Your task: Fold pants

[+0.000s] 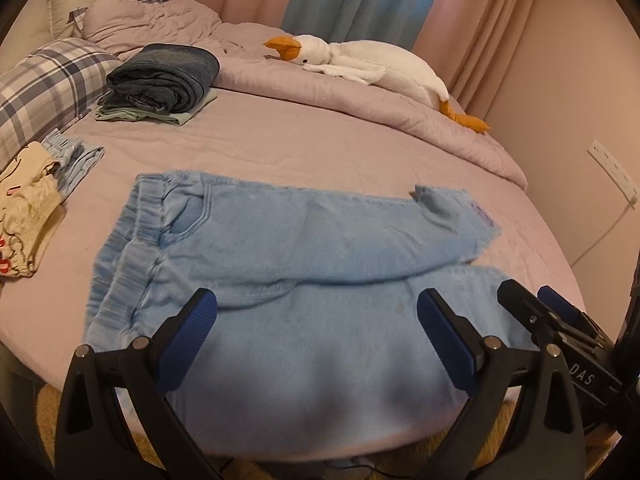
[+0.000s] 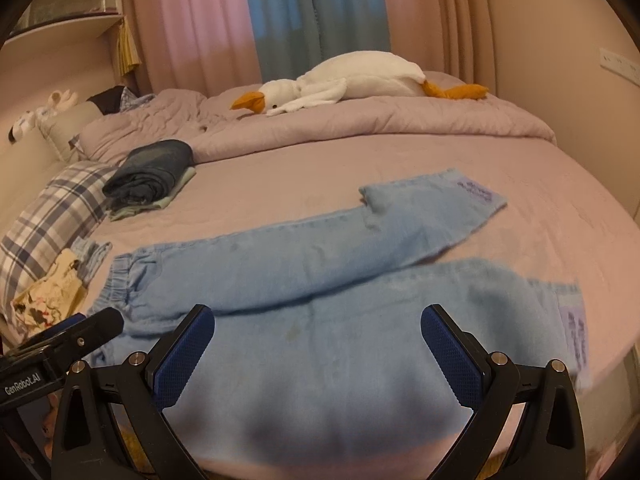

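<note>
A: Where are the pants (image 1: 312, 240)?
B: Spread flat across the frame's middle on the bed (image 1: 320, 148).
A: The grippers?
B: Left hand-held gripper (image 1: 316, 322) and right hand-held gripper (image 2: 318, 330) both gape wide, empty, at the lower edge.

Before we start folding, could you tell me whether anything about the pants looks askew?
Yes: on the light blue pants, the far leg's cuff is flipped back on itself, and the legs splay apart toward the hems. Both claws are open, holding nothing.
</note>
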A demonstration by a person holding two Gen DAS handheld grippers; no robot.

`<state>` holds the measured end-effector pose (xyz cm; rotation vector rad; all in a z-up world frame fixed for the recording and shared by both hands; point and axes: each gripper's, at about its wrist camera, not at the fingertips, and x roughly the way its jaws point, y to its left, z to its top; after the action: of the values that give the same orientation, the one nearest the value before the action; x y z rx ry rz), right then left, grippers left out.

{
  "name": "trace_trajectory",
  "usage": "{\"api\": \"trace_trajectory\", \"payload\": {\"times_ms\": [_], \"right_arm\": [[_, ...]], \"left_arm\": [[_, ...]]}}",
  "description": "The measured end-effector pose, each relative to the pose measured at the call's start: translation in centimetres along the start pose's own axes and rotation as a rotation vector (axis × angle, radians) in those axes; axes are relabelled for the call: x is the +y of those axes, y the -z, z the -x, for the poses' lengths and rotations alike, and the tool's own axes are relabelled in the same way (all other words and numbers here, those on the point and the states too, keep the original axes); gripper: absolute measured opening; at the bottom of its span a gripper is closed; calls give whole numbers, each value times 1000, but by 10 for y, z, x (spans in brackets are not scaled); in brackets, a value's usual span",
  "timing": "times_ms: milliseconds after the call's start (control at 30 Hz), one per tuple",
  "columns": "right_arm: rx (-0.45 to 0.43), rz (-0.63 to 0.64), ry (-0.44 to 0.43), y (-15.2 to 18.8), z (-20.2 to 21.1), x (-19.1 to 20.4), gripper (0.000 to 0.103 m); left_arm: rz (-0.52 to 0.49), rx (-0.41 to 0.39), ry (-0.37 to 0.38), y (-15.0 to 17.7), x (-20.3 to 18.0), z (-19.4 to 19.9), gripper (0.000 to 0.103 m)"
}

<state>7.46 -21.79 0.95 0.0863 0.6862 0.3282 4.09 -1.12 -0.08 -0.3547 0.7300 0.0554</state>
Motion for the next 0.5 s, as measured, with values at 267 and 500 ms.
{"api": "trace_trajectory", "payload": {"times_ms": [267,500], "right_arm": [[-13,-32,-25,-23,-37,-31,103],[-5,-39,-34,-42,-46,-24,103]], "left_arm": [[53,-4,11,-45,-2,-44,99],[61,-17,29,-52,2,-42,99]]}}
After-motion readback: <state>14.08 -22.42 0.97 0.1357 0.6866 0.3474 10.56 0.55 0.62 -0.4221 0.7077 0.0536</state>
